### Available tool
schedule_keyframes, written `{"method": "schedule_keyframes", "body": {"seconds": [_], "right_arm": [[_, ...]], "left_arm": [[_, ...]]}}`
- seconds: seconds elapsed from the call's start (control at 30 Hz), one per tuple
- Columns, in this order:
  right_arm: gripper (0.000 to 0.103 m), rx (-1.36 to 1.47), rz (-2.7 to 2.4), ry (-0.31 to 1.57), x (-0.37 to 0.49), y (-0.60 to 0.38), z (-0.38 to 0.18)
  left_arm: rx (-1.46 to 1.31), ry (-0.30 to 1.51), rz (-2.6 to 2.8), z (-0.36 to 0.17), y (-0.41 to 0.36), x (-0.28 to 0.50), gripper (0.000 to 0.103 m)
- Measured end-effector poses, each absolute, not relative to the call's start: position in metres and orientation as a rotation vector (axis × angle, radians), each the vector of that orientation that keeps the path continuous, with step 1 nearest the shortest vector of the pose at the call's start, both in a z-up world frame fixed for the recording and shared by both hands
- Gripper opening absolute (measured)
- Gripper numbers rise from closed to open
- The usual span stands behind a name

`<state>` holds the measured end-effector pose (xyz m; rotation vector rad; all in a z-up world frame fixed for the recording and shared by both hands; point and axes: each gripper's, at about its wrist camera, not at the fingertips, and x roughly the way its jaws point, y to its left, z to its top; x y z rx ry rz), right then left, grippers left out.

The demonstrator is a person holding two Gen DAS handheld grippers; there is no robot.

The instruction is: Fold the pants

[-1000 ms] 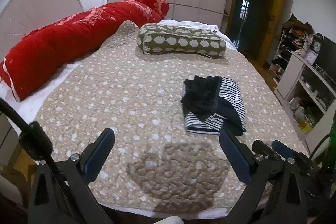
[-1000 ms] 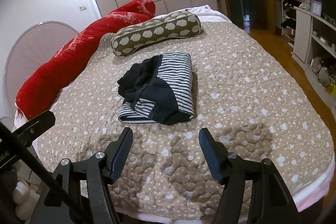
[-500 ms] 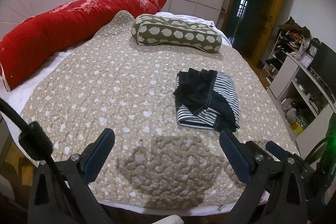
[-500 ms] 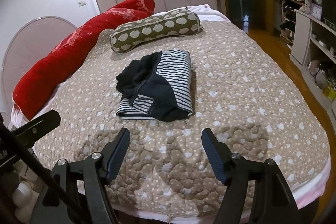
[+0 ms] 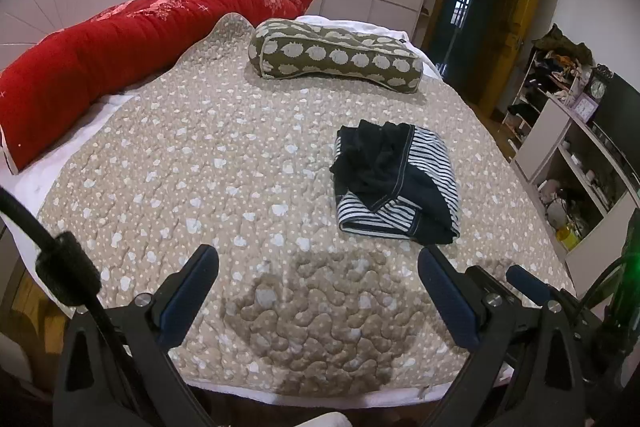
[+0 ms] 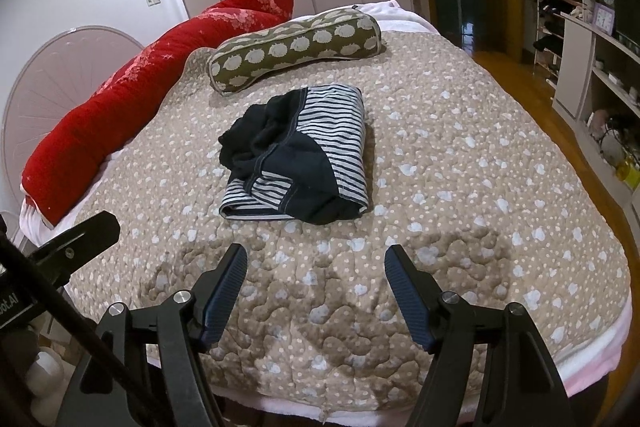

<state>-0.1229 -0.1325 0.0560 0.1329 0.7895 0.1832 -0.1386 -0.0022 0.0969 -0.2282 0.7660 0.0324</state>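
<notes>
Both grippers' fingers stay spread, empty; folded pants (image 6: 296, 155) unmoved; no legible labels.

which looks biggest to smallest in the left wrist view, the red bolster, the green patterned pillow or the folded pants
1. red bolster, the largest
2. green patterned pillow
3. folded pants

The pillow and pants look close in size, and the pants lie nearer the camera, so that order is unsure.

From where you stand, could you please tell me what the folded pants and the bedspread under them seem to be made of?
Folded pants: soft matte woven or knit cloth, probably cotton; navy panels with pale topstitching, striped parts, limp creases. Bedspread: quilted padded fabric, matte beige with pale spots; puffy stitched bumps show it. The exact fibre of either cannot be told.
</notes>
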Motion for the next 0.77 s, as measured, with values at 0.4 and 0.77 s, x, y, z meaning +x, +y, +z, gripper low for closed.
{"method": "schedule_keyframes", "body": {"seconds": [0.4, 0.77], "right_arm": [[0.077, 0.129, 0.175, 0.806, -0.122, -0.132, 0.05], [0.079, 0.128, 0.176, 0.833, -0.12, -0.131, 0.038]], "left_arm": [[-0.226, 0.781, 0.026, 0.093, -0.002, -0.137, 0.099], [-0.225, 0.83, 0.022, 0.08, -0.003, -0.132, 0.099]]}}
